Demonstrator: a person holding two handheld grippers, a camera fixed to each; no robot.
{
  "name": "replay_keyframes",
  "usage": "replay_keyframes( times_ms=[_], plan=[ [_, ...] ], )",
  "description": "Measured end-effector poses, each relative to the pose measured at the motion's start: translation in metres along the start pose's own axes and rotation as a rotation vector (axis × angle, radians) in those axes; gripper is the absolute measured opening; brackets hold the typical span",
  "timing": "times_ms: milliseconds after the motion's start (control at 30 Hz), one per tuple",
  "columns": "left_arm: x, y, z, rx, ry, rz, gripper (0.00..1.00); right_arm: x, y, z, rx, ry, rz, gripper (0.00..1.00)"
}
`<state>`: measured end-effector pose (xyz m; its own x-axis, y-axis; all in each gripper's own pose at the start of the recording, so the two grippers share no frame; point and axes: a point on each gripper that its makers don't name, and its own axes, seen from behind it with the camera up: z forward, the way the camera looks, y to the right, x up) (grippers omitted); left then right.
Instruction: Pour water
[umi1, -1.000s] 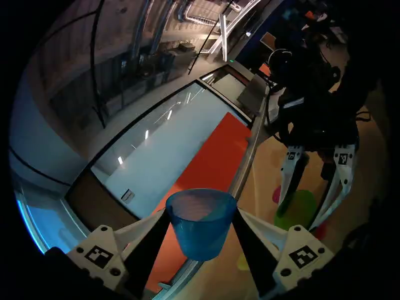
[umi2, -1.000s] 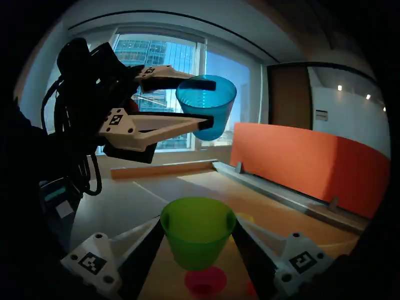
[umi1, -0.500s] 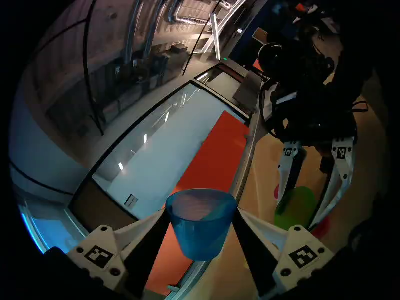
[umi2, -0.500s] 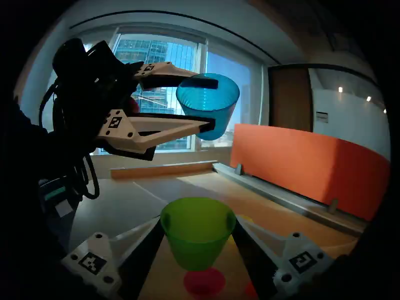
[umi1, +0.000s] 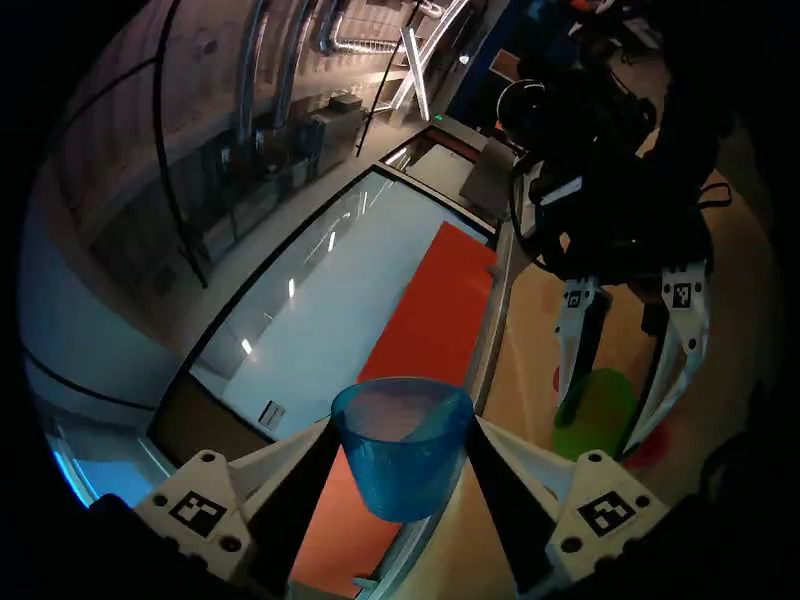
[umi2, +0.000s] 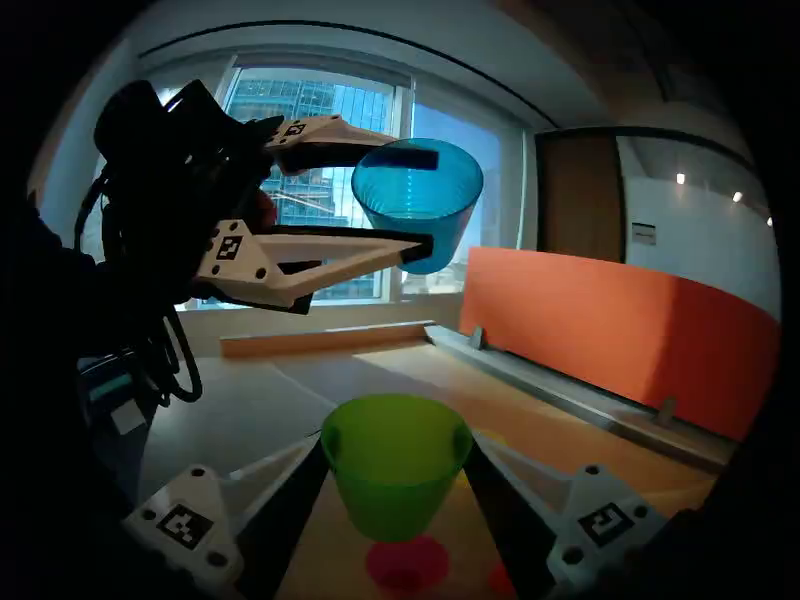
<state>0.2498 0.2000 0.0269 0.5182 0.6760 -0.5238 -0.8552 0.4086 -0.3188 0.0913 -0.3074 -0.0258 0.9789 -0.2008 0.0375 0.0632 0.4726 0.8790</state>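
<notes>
The blue cup (umi2: 417, 205) hangs in the air, tipped a little, gripped at its sides by the closed fingers of the left gripper (umi1: 402, 458), higher than and beyond the green cup (umi2: 396, 465). The green cup stands upright, clamped between the fingers of the right gripper (umi2: 396, 485), over a pink disc (umi2: 405, 565) on the wooden table (umi2: 560, 420). An orange partition (umi2: 620, 330) runs along the table's side, with windows (umi2: 300, 130) behind the raised cup.

Blue cup (umi2: 417, 205) high, slightly tilted; green cup (umi2: 397, 465) upright, lower.
</notes>
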Motion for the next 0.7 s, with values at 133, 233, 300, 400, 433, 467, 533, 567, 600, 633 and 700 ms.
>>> replay_keyframes(
  times_ms=[133, 233, 300, 400, 433, 467, 533, 567, 600, 633, 700],
  plan=[
    [0.0009, -0.0006, -0.0001, 0.002, 0.0, 0.012, 0.86, 0.0003, -0.0002, 0.0002, -0.001, 0.001, -0.001, 0.91],
    [0.0015, -0.0002, 0.0003, 0.003, 0.001, 0.017, 0.86, 0.0003, 0.0001, 0.0003, -0.001, 0.001, -0.002, 0.91],
    [0.0023, -0.0004, 0.0005, 0.005, 0.003, 0.024, 0.86, 0.0003, 0.0008, 0.0004, -0.002, 0.002, -0.002, 0.91],
    [0.0037, -0.0005, 0.0008, 0.007, 0.005, 0.034, 0.86, 0.0005, 0.0018, 0.0005, -0.004, 0.003, -0.002, 0.91],
    [0.0042, -0.0007, 0.0007, 0.007, 0.006, 0.036, 0.86, 0.0005, 0.0019, 0.0004, -0.005, 0.004, -0.002, 0.91],
    [0.0048, -0.001, 0.0006, 0.008, 0.007, 0.039, 0.86, 0.0006, 0.0021, 0.0004, -0.005, 0.004, -0.002, 0.91],
    [0.0059, -0.0013, 0.0003, 0.009, 0.008, 0.042, 0.86, 0.0007, 0.0024, 0.0002, -0.005, 0.005, -0.002, 0.91],
    [0.0065, -0.0014, 0.0001, 0.01, 0.009, 0.043, 0.86, 0.0009, 0.0026, 0.0001, -0.006, 0.005, -0.003, 0.91],
    [0.007, -0.0015, -0.0001, 0.01, 0.01, 0.045, 0.86, 0.001, 0.0027, -0.0001, -0.006, 0.005, -0.004, 0.91],
    [0.0073, -0.0016, -0.0002, 0.01, 0.01, 0.048, 0.86, 0.001, 0.0028, -0.0002, -0.006, 0.005, -0.005, 0.91],
    [0.0079, -0.0018, -0.0005, 0.01, 0.01, 0.055, 0.86, 0.0012, 0.0031, -0.0004, -0.008, 0.005, -0.006, 0.91]
  ],
)
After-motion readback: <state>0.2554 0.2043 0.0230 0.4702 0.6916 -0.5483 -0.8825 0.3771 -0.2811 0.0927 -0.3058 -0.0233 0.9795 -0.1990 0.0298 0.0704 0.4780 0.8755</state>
